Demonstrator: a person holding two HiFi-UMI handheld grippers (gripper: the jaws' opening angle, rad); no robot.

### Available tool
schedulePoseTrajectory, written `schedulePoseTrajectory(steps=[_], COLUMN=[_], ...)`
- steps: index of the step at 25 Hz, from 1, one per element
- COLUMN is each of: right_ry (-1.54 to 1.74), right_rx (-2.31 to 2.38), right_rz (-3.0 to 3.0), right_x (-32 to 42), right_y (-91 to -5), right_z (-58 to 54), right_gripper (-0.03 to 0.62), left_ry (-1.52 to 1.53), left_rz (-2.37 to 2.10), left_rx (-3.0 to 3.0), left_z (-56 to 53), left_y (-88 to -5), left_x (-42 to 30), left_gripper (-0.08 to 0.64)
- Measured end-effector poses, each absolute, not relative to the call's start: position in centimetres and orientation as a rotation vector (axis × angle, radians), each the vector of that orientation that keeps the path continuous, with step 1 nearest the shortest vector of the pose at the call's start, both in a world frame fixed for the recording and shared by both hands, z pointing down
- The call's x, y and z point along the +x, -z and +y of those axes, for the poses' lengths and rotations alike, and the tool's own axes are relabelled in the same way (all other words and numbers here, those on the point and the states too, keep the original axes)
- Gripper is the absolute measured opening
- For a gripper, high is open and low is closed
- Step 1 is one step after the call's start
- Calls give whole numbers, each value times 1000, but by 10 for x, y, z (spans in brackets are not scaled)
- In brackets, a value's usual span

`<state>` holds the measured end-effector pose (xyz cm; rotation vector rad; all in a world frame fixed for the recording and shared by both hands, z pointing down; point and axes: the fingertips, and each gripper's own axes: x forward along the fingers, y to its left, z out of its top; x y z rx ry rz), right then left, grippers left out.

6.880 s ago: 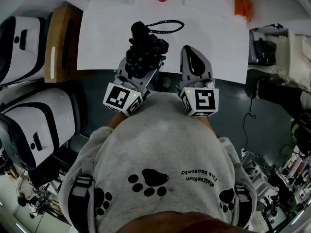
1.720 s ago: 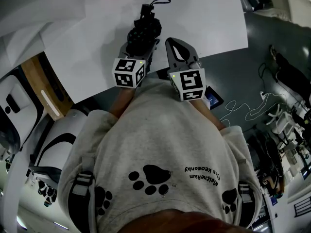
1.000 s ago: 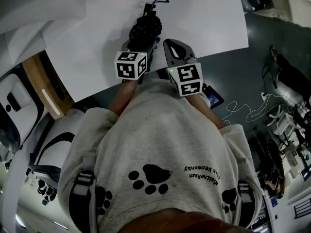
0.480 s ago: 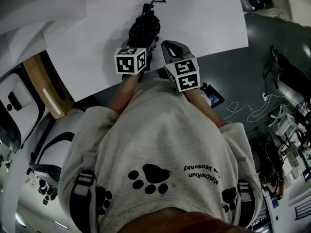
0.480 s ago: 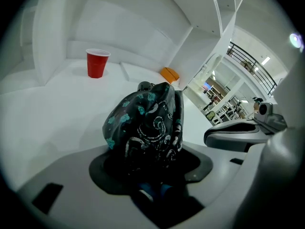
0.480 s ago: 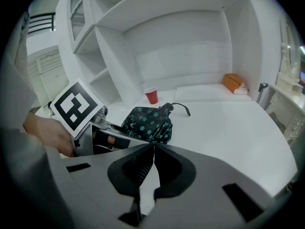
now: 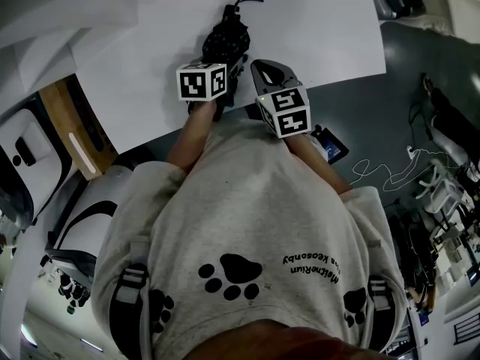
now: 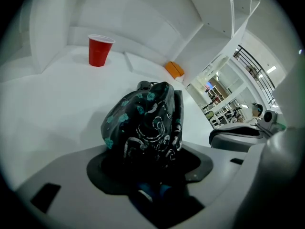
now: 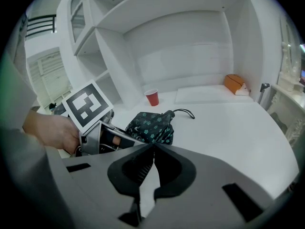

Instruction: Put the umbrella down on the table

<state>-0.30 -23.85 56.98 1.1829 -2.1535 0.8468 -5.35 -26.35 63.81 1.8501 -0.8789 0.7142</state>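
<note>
**Q:** Left gripper (image 8: 148,162) status?
**A:** Clamped on the folded black, teal-patterned fabric umbrella (image 8: 143,120), which projects ahead of its jaws onto the white table (image 7: 315,28).
**Q:** Right gripper (image 9: 153,148)?
**A:** Jaws together, empty, just beside the left one.

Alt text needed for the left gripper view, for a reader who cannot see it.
A folded black umbrella with a teal flower print is gripped between the jaws of the left hand-held gripper, over a white table. A red cup stands behind it at left, and an orange object lies farther back at right.
</note>
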Motion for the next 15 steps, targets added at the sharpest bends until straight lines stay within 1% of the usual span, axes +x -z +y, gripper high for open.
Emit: schedulePoseTrajectory(steps=[4,9,15], right_ry=[-845,-839,-824], right_rx=[1179,1187,1175], right_rz=[-2166,-2187,-2214], right_x=[-4,-3,-5], right_y=[-565,-560,-551], right_z=[-239,-239,-234], right_gripper=[32,32,32], left_ry=[-737,-734,-791], left_rz=[-864,-834,-870], left_rx=[1851,1851,1850], left_z=[-262,-258,-253], left_y=[-633,-630,-622], left_x=[-53,-49,-58], left_gripper=[273,331,370])
